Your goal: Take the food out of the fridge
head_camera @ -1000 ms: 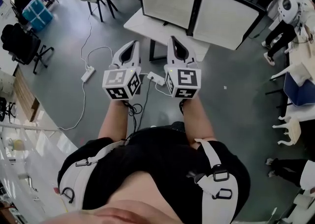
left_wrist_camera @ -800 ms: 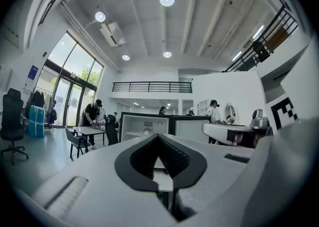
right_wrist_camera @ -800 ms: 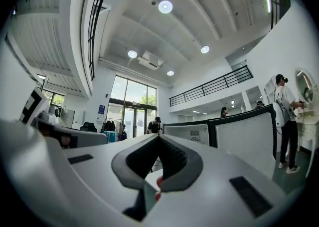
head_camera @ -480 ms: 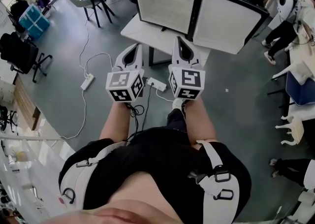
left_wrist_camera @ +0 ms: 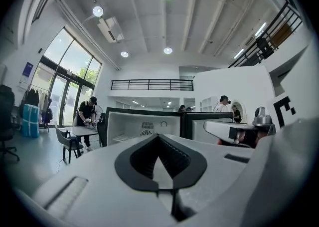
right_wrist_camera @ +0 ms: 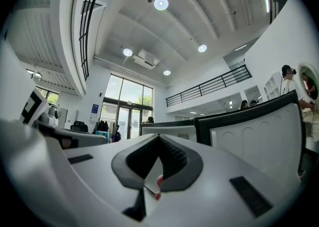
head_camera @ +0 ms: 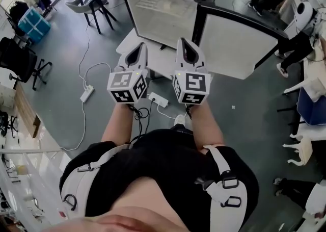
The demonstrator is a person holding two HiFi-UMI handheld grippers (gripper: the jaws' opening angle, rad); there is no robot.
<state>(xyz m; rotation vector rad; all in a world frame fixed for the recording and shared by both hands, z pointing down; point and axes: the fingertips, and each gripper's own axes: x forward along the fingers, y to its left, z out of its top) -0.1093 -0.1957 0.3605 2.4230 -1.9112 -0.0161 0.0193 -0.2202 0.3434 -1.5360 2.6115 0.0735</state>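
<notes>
A small fridge (head_camera: 159,16) stands on a white table (head_camera: 133,43) ahead of me, its white inside and wire shelf in view. Its door (head_camera: 235,42) hangs open to the right. I make out no food inside from here. My left gripper (head_camera: 138,47) and right gripper (head_camera: 184,43) are held side by side, level, pointing at the fridge and short of it. Both are shut with nothing between the jaws. In the left gripper view the left gripper (left_wrist_camera: 158,136) faces the open fridge (left_wrist_camera: 142,127). In the right gripper view the right gripper (right_wrist_camera: 159,138) has the door's inner panel (right_wrist_camera: 259,138) at its right.
A power strip (head_camera: 157,99) and a second one (head_camera: 85,93) lie on the grey floor with cables. A grey chair (head_camera: 94,2) and another table stand at the back left. A black office chair (head_camera: 18,57) and blue crate (head_camera: 34,19) are far left. People stand at the right edge.
Both grippers and I have moved forward together; the fridge and its table now sit closer and larger in the head view. Both grippers stayed shut.
</notes>
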